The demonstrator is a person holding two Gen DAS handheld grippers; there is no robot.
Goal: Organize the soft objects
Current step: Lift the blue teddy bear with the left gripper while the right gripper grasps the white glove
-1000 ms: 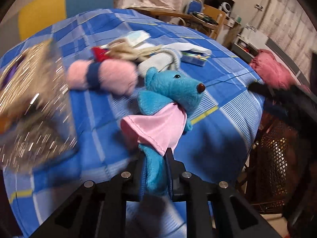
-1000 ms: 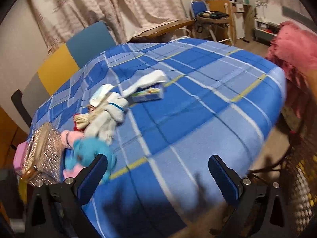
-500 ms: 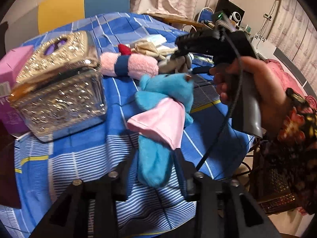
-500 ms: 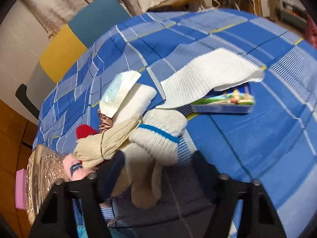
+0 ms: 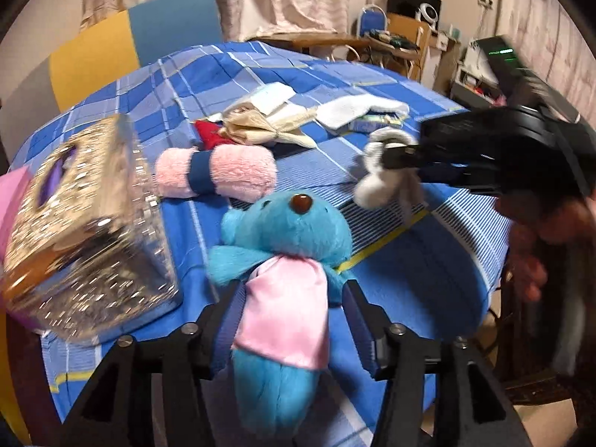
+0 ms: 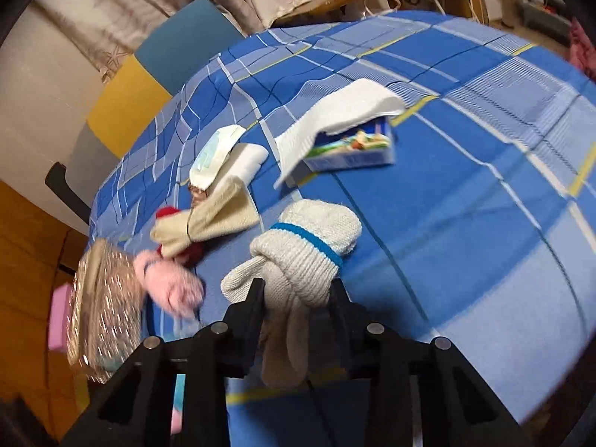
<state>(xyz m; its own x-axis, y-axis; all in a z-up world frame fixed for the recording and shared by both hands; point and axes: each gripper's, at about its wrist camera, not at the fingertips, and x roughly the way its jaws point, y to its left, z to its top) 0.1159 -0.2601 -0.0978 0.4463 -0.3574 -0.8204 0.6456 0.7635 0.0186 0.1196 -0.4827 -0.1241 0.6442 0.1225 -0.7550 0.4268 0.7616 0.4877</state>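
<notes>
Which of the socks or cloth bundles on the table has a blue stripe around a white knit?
The white knit sock bundle held in the right gripper. The pink roll has a dark blue band but is fluffy pink; the beige bundle is plain.

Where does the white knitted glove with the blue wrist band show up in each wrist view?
Left wrist view: the white knitted glove with the blue wrist band hangs right of centre, pinched by the right tool, above the blue plaid tablecloth.
Right wrist view: the glove sits low centre, between the tool's fingers.
Shared landmark: the rolled pink fluffy towel with the dark blue band.
</notes>
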